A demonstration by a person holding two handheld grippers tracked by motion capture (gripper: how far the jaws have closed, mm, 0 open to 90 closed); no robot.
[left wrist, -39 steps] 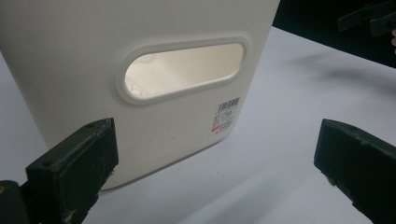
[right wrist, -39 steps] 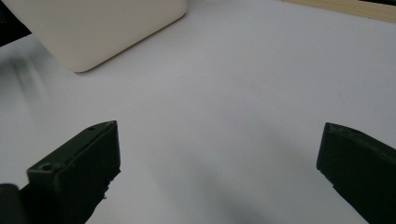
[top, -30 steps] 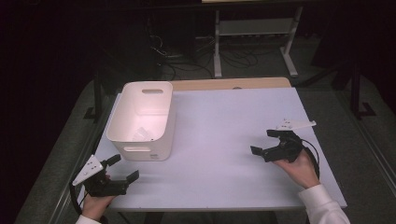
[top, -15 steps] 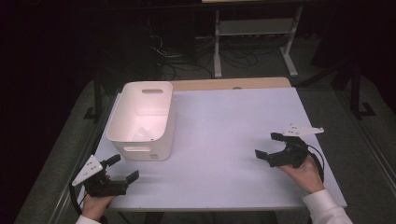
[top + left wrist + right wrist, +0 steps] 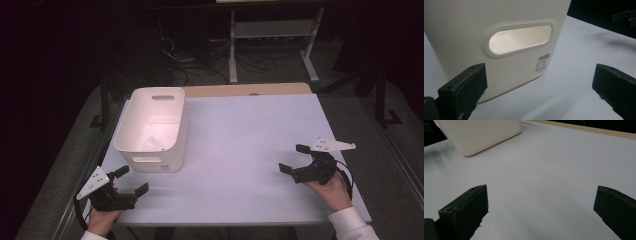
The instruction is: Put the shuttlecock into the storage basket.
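1. A white bin [image 5: 152, 127] with rounded corners is seen upright on the left half of the pale surface [image 5: 240, 145].
2. An oval handle slot and a small barcode label [image 5: 542, 62] are shown on its near wall.
3. The left tool [image 5: 129, 181] is held near the bin's near wall, jaws apart and empty.
4. The right tool [image 5: 295, 159] is held at the surface's right side, well apart from the bin, jaws apart and empty.

The high view looks down over the table [image 5: 240, 130]; both gripper views sit low, sharing the white bin [image 5: 499, 37].
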